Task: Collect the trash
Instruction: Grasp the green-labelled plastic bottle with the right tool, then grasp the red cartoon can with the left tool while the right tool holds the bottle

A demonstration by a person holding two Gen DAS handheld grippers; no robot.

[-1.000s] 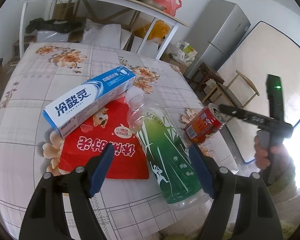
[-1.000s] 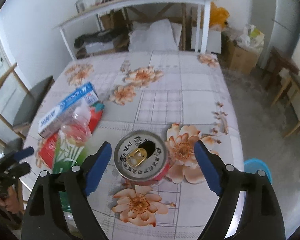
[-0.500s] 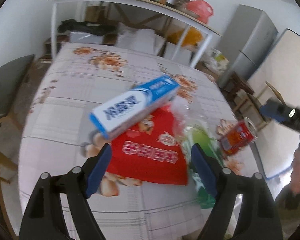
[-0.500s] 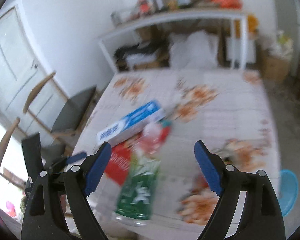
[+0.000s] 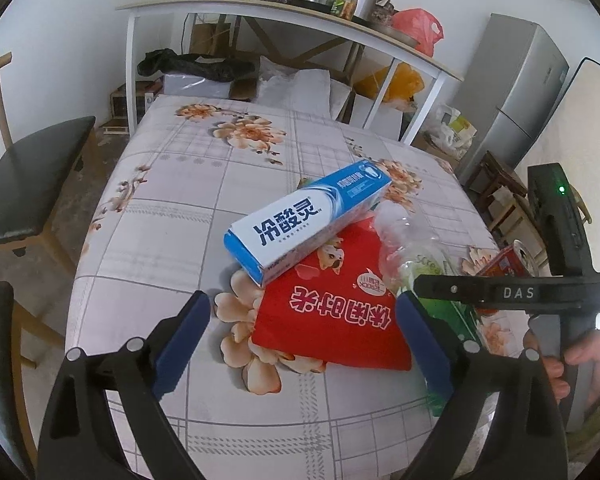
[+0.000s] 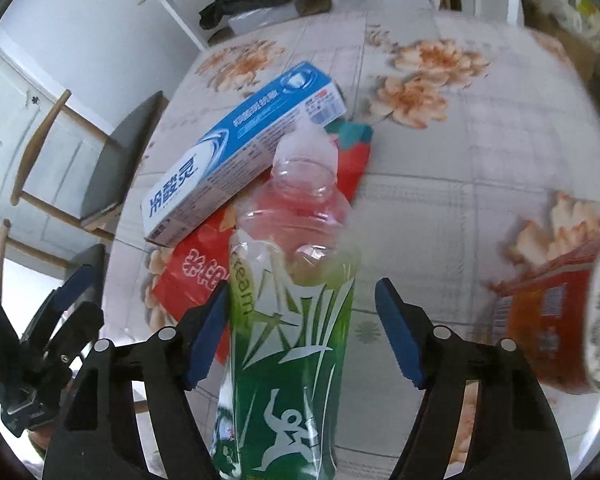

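The worktop (image 5: 168, 216), draped in a smooth checked cloth printed with orange flowers, carries the trash near its front right part. Largest is the clear crinkled plastic bottle with a green label (image 6: 288, 320), lying flat, its label reading "Scream"; it lies between the spread fingers of the right tool (image 6: 300, 332), which is open around it, whether touching cannot be told. Beside it lies a flat glossy red pouch (image 5: 332, 312) with white Chinese writing. Resting across the pouch is a long blue-and-white cardboard toothpaste box (image 5: 304, 216) bearing dark Chinese characters. Farther right lies a red metal can (image 6: 556, 320) with a silver end. The left tool (image 5: 300, 340) hovers open, empty, before the pouch.
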